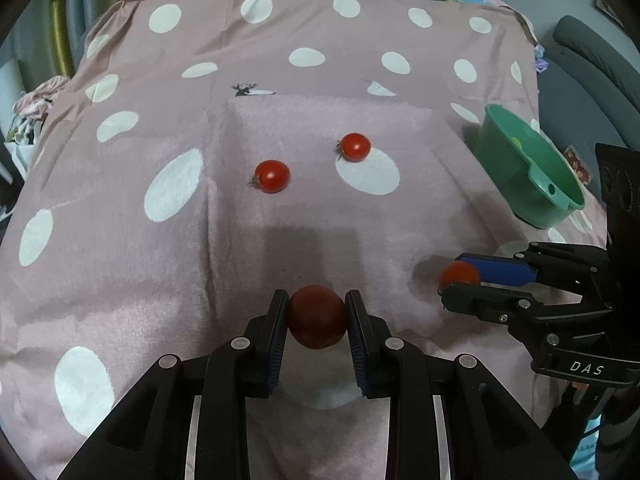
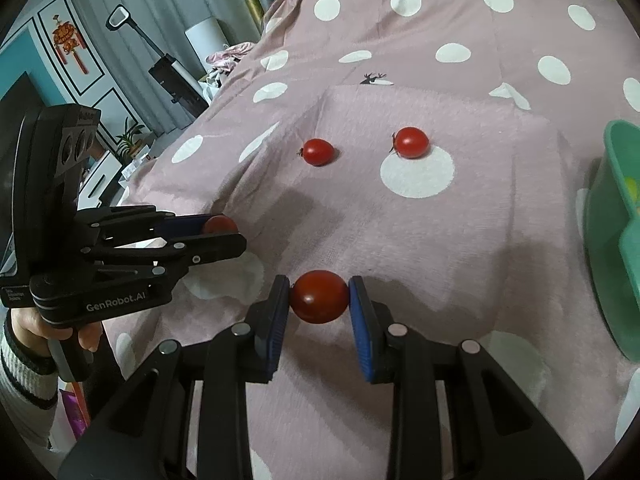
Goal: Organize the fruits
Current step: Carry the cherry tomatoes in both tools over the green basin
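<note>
Black left gripper point(image 2: 224, 236), blue pads, silver rivets, white "GenRobot.AI" lettering, bare hand point(image 2: 48, 330), white knit cuff

I see a dusty pink blanket point(image 1: 160, 280) patterned with large white dots. Two bright red cherry tomatoes point(image 1: 273, 176) point(image 1: 354, 147) lie on it. My left gripper point(image 1: 317, 314) is black with blue pads and pinches a darker red tomato point(image 1: 317, 317); my right gripper point(image 2: 319, 300) matches, around a glossy red tomato point(image 2: 319, 297). The bowl point(image 1: 516, 184) is mint green.

"DAS" marks the right gripper point(image 1: 460, 284); "GenRobot.AI" the left gripper point(image 2: 224, 236).
</note>
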{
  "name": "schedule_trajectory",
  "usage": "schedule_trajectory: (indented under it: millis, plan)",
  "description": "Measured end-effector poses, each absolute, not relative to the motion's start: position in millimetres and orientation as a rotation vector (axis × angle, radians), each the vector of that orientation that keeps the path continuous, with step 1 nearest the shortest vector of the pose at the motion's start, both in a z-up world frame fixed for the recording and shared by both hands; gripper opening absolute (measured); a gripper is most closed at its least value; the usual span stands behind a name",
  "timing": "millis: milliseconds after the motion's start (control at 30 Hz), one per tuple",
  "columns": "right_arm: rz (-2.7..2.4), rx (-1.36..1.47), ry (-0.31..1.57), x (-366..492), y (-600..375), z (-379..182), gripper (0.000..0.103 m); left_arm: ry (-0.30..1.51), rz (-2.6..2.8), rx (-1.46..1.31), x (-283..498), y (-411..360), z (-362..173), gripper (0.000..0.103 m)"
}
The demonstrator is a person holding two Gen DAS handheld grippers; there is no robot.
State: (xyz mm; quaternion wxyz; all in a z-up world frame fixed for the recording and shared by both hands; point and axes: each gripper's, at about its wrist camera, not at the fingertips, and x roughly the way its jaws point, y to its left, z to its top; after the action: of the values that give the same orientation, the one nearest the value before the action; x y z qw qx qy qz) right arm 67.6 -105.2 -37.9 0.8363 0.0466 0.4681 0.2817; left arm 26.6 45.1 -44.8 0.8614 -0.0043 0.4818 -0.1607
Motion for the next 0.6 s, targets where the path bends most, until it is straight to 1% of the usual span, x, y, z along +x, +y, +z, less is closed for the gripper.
schedule_trajectory:
  millis: [600]
  plan:
    - [0.568, 0.136, 0.913, 48.6, -130.0, -13.1, 0.030, 0.954, -0.368, 0.044, 14.7, 18.6, -16.8, 0.029]
